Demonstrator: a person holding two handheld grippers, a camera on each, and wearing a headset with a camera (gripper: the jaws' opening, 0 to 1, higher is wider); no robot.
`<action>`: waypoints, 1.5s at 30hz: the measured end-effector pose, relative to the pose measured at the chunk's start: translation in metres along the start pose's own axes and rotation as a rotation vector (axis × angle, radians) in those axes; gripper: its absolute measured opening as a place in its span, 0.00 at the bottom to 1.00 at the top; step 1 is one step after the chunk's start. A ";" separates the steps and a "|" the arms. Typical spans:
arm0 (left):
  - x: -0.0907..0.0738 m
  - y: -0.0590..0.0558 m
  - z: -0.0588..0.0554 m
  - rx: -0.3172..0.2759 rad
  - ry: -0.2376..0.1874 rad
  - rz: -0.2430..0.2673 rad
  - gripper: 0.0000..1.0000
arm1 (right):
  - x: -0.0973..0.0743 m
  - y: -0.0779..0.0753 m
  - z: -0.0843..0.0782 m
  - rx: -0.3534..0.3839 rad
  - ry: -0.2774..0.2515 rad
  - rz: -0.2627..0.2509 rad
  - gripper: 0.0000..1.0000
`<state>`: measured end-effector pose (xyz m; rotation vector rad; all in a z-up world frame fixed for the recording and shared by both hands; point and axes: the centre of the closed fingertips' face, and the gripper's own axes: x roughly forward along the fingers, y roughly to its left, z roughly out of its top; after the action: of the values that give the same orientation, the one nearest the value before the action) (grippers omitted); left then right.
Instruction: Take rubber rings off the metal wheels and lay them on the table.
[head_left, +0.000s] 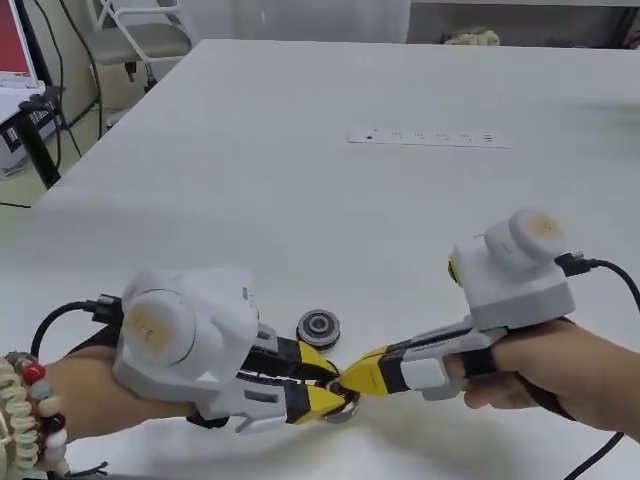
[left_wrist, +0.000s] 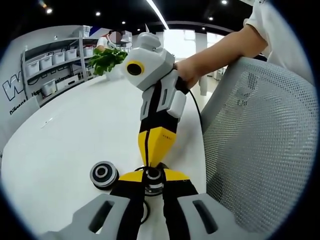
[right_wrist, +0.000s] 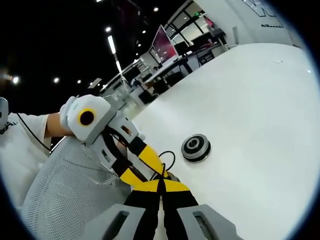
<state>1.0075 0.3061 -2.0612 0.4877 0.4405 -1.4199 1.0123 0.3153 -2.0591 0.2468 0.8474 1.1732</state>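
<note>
My left gripper (left_wrist: 154, 176) is shut on a small metal wheel (left_wrist: 154, 181), held just above the white table near its front edge. My right gripper (head_left: 346, 382) meets it tip to tip from the right, with its jaws shut on a thin black rubber ring (right_wrist: 168, 159) that loops out from that wheel. A second metal wheel (head_left: 319, 326) with a dark rubber rim lies flat on the table just behind the two tips; it is also in the left gripper view (left_wrist: 104, 174) and the right gripper view (right_wrist: 195, 147).
A white power strip (head_left: 428, 137) lies farther back on the table (head_left: 300, 180). A grey mesh chair back (left_wrist: 255, 145) stands close behind the hands. Chairs and a desk stand beyond the table's far left corner.
</note>
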 end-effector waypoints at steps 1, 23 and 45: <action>0.000 0.000 0.000 -0.001 0.001 0.000 0.07 | -0.001 -0.001 0.000 -0.001 0.001 -0.004 0.00; -0.030 -0.005 0.047 -0.003 -0.100 -0.043 0.51 | -0.017 0.004 0.023 -0.021 -0.079 -0.049 0.00; -0.090 -0.002 0.067 0.032 -0.112 0.017 0.81 | -0.027 0.020 0.054 -0.076 -0.172 -0.036 0.00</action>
<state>0.9959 0.3417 -1.9557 0.4347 0.3230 -1.4319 1.0321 0.3132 -1.9991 0.2653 0.6530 1.1304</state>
